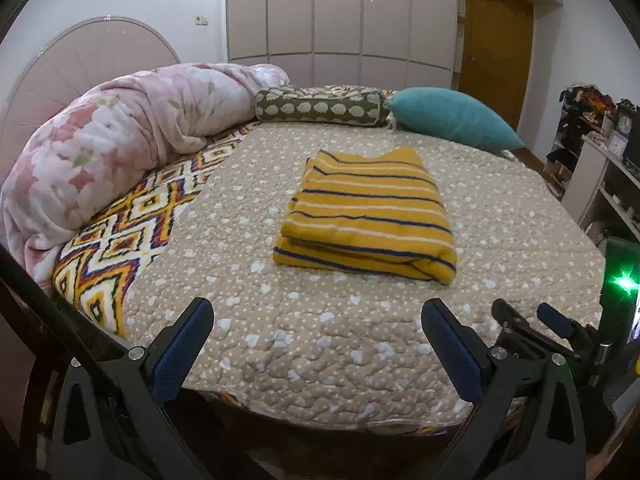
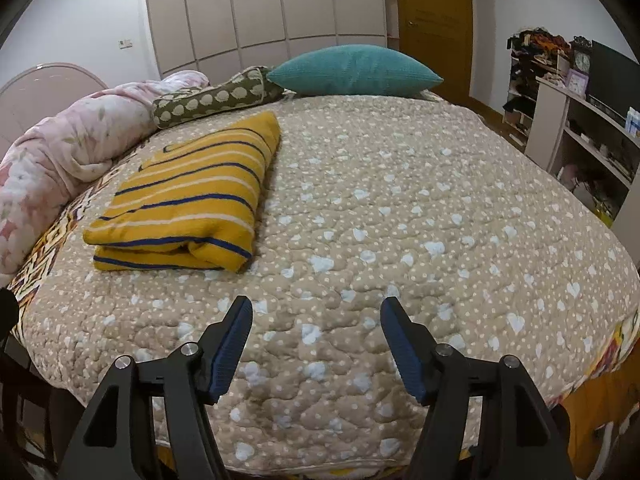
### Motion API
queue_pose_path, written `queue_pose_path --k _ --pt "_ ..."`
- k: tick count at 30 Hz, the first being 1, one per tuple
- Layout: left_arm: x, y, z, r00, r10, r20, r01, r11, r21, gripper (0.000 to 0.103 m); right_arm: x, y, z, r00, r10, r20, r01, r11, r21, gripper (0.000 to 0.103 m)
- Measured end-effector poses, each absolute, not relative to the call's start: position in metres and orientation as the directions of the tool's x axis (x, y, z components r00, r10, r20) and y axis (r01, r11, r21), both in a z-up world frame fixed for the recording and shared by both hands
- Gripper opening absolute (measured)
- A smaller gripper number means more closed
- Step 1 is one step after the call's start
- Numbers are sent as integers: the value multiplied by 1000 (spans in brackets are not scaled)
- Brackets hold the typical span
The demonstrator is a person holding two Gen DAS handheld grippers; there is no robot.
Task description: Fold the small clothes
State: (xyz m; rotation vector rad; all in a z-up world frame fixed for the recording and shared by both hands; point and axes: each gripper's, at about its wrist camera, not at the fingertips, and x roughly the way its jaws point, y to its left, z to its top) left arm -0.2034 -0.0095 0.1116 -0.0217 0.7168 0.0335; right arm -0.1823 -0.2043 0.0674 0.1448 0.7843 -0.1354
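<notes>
A yellow garment with navy and white stripes [image 1: 366, 216] lies folded in a neat rectangle on the beige heart-print quilt [image 1: 280, 340]; it also shows in the right wrist view [image 2: 188, 196], to the left. My left gripper [image 1: 316, 312] is open and empty, held above the quilt's near edge, short of the garment. My right gripper [image 2: 316, 312] is open and empty, above the quilt and to the right of the garment; it also shows at the right edge of the left wrist view [image 1: 524, 314].
A rolled pink floral blanket [image 1: 112, 152], an olive bolster [image 1: 320, 106] and a teal pillow [image 1: 452, 118] lie along the far side of the bed. Shelves [image 2: 580, 128] stand to the right. A wardrobe [image 1: 340, 20] and a door [image 1: 496, 48] are behind.
</notes>
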Motion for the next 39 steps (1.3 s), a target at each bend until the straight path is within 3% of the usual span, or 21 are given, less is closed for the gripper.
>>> queue_pose_path --k 39 --pt "-192 -4 93 690 18 -724 -50 998 -23 103 -178 -187 52 673 -76 -735 131 991 17 78"
